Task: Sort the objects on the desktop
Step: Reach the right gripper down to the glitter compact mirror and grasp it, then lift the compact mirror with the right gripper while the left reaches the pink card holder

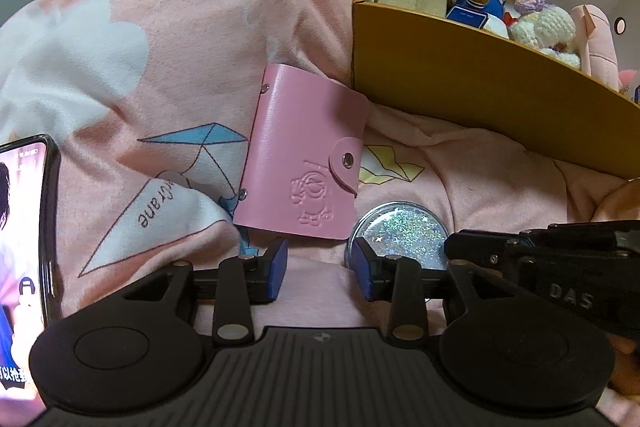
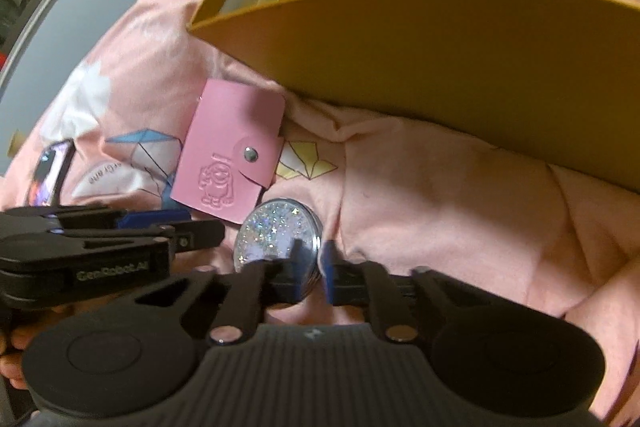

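A round glitter compact [image 1: 404, 233] [image 2: 276, 231] lies on the pink bedding. My right gripper [image 2: 318, 267] is shut on its near right rim, and the silver edge shows between the blue pads. In the left wrist view, the right gripper [image 1: 460, 247] comes in from the right and touches the compact's edge. Just left of the compact, my left gripper [image 1: 320, 269] stands open over bare bedding with nothing between its fingers; the right wrist view shows it too [image 2: 188, 227]. A pink snap card holder [image 1: 304, 155] [image 2: 232, 151] lies flat just beyond the compact.
A yellow cardboard box [image 1: 460, 75] [image 2: 440, 59] stands at the back right, holding small cartons, a blue-and-white plush and a crocheted toy. A lit phone [image 1: 24, 247] [image 2: 50, 171] lies at the left. The bedding is soft and creased.
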Tool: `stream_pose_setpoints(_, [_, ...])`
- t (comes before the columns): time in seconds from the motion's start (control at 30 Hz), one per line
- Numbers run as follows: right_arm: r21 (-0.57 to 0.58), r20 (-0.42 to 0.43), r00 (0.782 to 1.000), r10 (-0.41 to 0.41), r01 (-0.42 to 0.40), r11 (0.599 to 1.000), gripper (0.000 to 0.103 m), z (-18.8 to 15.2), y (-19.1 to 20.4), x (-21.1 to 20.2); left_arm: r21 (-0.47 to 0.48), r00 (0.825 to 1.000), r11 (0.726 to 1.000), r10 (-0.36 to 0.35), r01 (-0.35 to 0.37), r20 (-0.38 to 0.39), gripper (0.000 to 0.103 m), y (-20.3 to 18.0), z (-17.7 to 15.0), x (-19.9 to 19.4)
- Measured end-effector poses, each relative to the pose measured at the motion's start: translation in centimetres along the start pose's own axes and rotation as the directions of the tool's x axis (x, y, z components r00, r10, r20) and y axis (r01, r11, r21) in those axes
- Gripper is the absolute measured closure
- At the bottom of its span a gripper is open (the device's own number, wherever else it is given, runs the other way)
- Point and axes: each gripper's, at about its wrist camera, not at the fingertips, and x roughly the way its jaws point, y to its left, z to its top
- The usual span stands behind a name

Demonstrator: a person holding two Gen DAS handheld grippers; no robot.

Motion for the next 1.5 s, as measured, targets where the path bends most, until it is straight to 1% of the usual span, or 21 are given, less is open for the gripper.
stream_pose_setpoints(0.07, [-0.010, -0.003, 0.999, 0.039, -0.039, 0.999, 0.100, -0.1, 0.4, 0.0, 0.003, 1.000, 1.000, 0.000, 0.000, 0.001, 0.059, -0.1, -0.1, 0.0])
stream_pose_setpoints(0.13, [-0.027, -0.011, 1.000, 0.025, -0.025, 0.999, 0.095, -0.2, 0.8, 0.3, 0.004, 1.000, 1.000, -0.001, 0.001, 0.001, 0.059, -0.1, 0.0, 0.4])
stream_pose_setpoints(0.2, [-0.024, -0.010, 1.000, 0.018, -0.018, 1.000, 0.094, -0.2, 0.7, 0.4, 0.003, 1.000, 1.000, -0.002, 0.002, 0.001, 0.059, 0.0, 0.1, 0.4])
stream_pose_setpoints(0.27, [-0.018, -0.005, 1.000, 0.010, -0.010, 1.000, 0.081, -0.1, 0.6, 0.5, 0.004, 1.000, 1.000, 0.000, 0.000, 0.001, 0.059, 0.0, 0.1, 0.4])
stream_pose_setpoints(0.3, [-0.018, -0.007, 1.000, 0.003, -0.003, 1.000, 0.069, -0.1, 0.6, 0.6, 0.004, 1.000, 1.000, 0.000, 0.000, 0.002, 0.059, 0.0, 0.1, 0.4])
stream_pose_setpoints(0.5, [-0.012, -0.071, 0.997, -0.008, 0.008, 1.000, 0.067, 0.0, 0.2, 2.2, 0.003, 1.000, 1.000, 0.000, 0.000, 0.002, 0.059, 0.0, 0.1, 0.4])
stream_pose_setpoints(0.63, [0.015, -0.096, 0.995, 0.033, -0.032, 0.999, 0.060, 0.2, -0.4, 3.3, -0.005, 1.000, 1.000, 0.002, -0.002, 0.002, 0.060, 0.1, 0.1, 0.4])
stream_pose_setpoints(0.73, [0.056, -0.107, 0.991, 0.081, -0.076, 0.996, 0.056, 0.5, -1.2, 4.2, -0.013, 1.000, 1.000, -0.002, 0.002, 0.003, 0.061, 0.2, 0.1, 0.4])
stream_pose_setpoints(0.8, [0.077, -0.104, 0.989, 0.104, -0.096, 0.992, 0.056, 0.5, -1.6, 4.3, -0.007, 1.000, 1.000, 0.002, -0.002, 0.003, 0.061, 0.3, 0.1, 0.4])
stream_pose_setpoints(0.87, [0.064, -0.097, 0.991, 0.097, -0.091, 0.994, 0.059, 0.4, -1.3, 4.0, -0.005, 1.000, 1.000, 0.002, -0.002, 0.002, 0.060, 0.3, 0.1, 0.3])
stream_pose_setpoints(0.93, [0.041, -0.080, 0.993, 0.083, -0.080, 0.996, 0.067, 0.2, -0.8, 3.4, -0.004, 1.000, 1.000, 0.001, -0.001, 0.002, 0.060, 0.4, 0.2, 0.3])
stream_pose_setpoints(1.0, [0.016, -0.053, 0.995, 0.079, -0.078, 0.997, 0.073, 0.0, -0.3, 2.4, -0.006, 1.000, 1.000, 0.000, 0.000, 0.002, 0.060, 0.4, 0.2, 0.4])
stream_pose_setpoints(1.1, [-0.014, -0.022, 0.996, 0.086, -0.086, 0.996, 0.078, -0.1, 0.2, 1.3, -0.006, 1.000, 1.000, 0.002, -0.002, 0.005, 0.060, 0.3, 0.2, 0.3])
stream_pose_setpoints(1.27, [-0.093, -0.004, 0.996, 0.092, -0.092, 0.991, 0.078, 0.0, 1.5, 0.9, -0.019, 1.000, 1.000, -0.003, 0.004, 0.017, 0.060, 0.3, 0.2, 0.1])
stream_pose_setpoints(1.3, [-0.105, -0.008, 0.995, 0.098, -0.098, 0.990, 0.078, 0.0, 1.9, 1.2, -0.025, 1.000, 1.000, -0.001, 0.001, 0.019, 0.062, 0.5, 0.1, 0.0])
stream_pose_setpoints(1.33, [-0.117, -0.015, 0.995, 0.101, -0.102, 0.988, 0.082, 0.1, 2.2, 1.4, -0.030, 1.000, 1.000, 0.011, -0.011, 0.020, 0.062, 0.6, 0.2, 0.0])
stream_pose_setpoints(1.4, [-0.134, -0.024, 0.995, 0.094, -0.096, 0.986, 0.082, 0.2, 2.6, 1.8, -0.045, 0.999, 0.999, 0.021, -0.020, 0.026, 0.065, 0.8, 0.2, -0.1])
stream_pose_setpoints(1.47, [-0.142, -0.037, 0.995, 0.090, -0.094, 0.985, 0.083, 0.2, 2.7, 2.2, -0.054, 1.000, 0.999, 0.001, 0.000, 0.030, 0.064, 1.2, 0.4, -0.2])
stream_pose_setpoints(1.5, [-0.148, -0.039, 0.995, 0.087, -0.091, 0.985, 0.084, 0.1, 2.8, 2.3, -0.052, 0.999, 0.999, 0.003, -0.001, 0.035, 0.064, 1.1, 0.4, -0.3])
